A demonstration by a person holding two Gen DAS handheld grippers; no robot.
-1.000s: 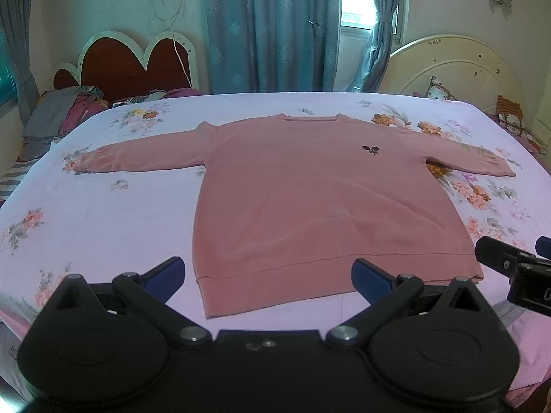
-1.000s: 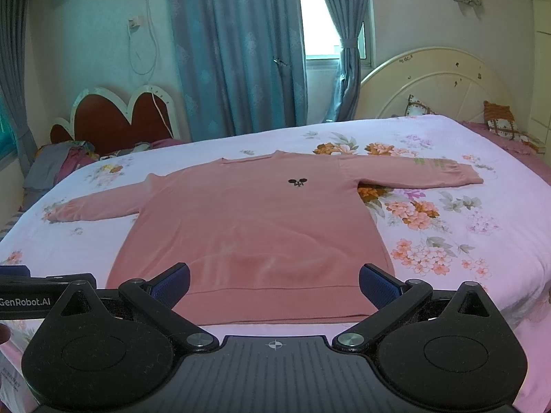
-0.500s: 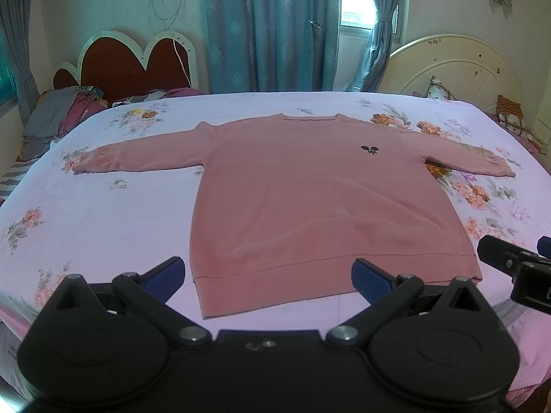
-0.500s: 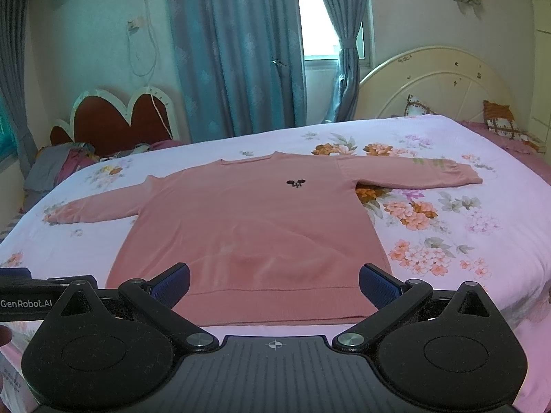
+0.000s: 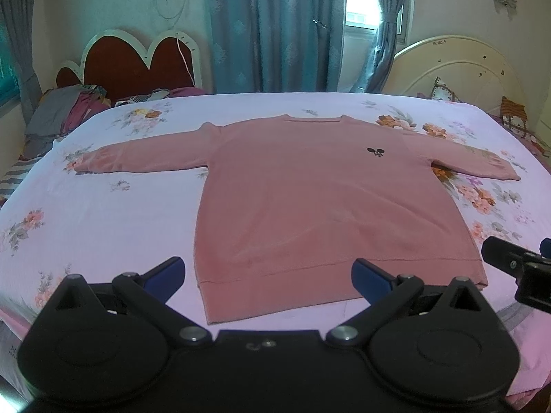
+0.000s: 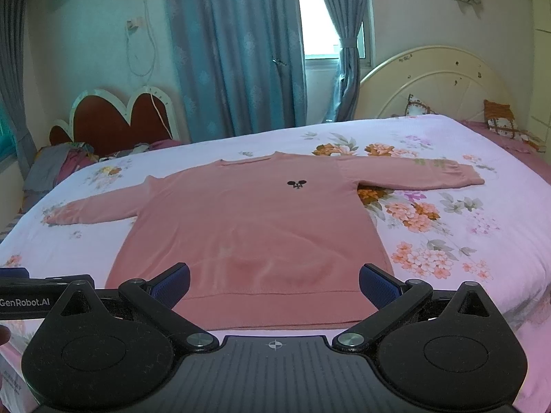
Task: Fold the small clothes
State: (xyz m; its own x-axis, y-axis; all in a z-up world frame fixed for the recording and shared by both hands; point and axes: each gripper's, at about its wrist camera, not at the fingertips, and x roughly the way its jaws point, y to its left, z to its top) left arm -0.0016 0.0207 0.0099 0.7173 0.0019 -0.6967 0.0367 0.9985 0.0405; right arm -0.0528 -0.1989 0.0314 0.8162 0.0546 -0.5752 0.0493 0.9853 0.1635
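Observation:
A pink long-sleeved sweater (image 5: 320, 203) lies flat, front up, on the floral bed, sleeves spread to both sides, a small black logo on its chest. It also shows in the right wrist view (image 6: 255, 237). My left gripper (image 5: 268, 275) is open and empty, hovering over the sweater's hem at the near bed edge. My right gripper (image 6: 273, 282) is open and empty, also over the hem. The right gripper's body (image 5: 520, 268) shows at the right edge of the left wrist view; the left gripper's body (image 6: 41, 292) shows at the left edge of the right wrist view.
The bed sheet (image 5: 96, 213) is pale pink with flower prints. A pile of clothes (image 5: 58, 117) lies at the far left by a red headboard (image 5: 134, 65). A cream headboard (image 6: 437, 86) and cushions (image 6: 499, 120) stand at the right. Blue curtains (image 6: 234, 51) hang behind.
Both grippers have drifted slightly; the view of the sweater has shifted a little. The jaws have stayed open and the sweater has not moved.

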